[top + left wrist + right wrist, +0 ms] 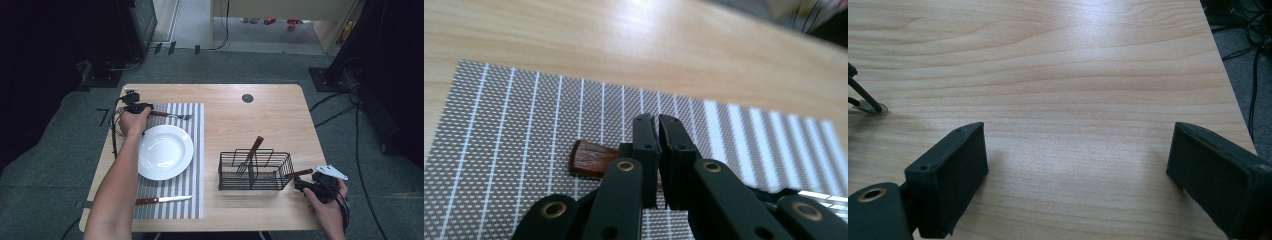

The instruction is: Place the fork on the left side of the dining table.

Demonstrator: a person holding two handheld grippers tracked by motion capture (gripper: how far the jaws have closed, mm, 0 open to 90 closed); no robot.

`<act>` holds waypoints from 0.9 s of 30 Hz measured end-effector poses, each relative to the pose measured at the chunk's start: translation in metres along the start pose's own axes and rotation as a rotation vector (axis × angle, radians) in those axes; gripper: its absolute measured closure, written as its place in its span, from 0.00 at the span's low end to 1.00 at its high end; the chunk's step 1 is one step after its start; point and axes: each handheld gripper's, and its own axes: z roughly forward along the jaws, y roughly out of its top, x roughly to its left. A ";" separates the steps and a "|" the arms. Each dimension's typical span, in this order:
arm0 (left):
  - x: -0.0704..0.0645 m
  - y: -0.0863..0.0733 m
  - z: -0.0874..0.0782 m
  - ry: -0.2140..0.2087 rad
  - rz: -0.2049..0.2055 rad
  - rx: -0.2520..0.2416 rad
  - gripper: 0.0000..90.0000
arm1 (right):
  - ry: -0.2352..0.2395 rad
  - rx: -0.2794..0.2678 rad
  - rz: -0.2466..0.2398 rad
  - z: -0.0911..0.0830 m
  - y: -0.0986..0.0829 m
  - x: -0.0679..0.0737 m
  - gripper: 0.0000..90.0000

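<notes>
Two grippers work at a wooden table point(270, 120), one in each of the person's hands. The left gripper point(136, 107) sits at the far left corner of a striped mat point(196, 150), over the wooden handle of a fork point(170, 115) that lies across the mat's far edge, beyond a white plate point(164, 151). In the left gripper view, its jaws are pressed almost together with just a sliver of gap, and the brown handle end pokes out to the left from behind and below them. I cannot tell whether they actually pinch the handle or merely hover above it.

The right gripper point(306, 185) rests near the table's right front edge, just beside a black wire basket point(255, 171). Its jaws are spread wide with nothing between them, bare wood beneath. The basket holds a second fork point(249, 158), leaning tines down, and another wooden handle point(299, 173) juts from its right side toward this gripper. A knife point(163, 200) lies along the mat's near edge.

The fork at the far edge looks light and rigid. Its wooden handle should give better friction than the slick, narrow metal neck, so the handle's middle seems the safest place to take hold. Lying flat, it may roll or pivot if pinched near one end.
</notes>
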 end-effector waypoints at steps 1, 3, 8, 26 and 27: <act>0.000 0.000 0.000 0.000 0.000 0.000 0.98 | 0.000 0.000 0.000 0.000 0.000 0.000 0.10; 0.001 0.005 0.006 0.028 0.058 0.020 0.94 | 0.001 -0.001 -0.001 0.000 0.000 0.000 0.10; 0.006 0.004 0.012 0.044 0.090 0.022 0.92 | 0.000 0.000 0.000 0.000 0.000 0.000 0.10; 0.016 -0.004 0.002 0.058 0.060 -0.006 0.74 | 0.000 0.000 0.000 0.000 0.000 0.000 0.10; 0.016 -0.004 0.002 0.058 0.060 -0.006 0.74 | 0.000 0.000 0.000 0.000 0.000 0.000 0.10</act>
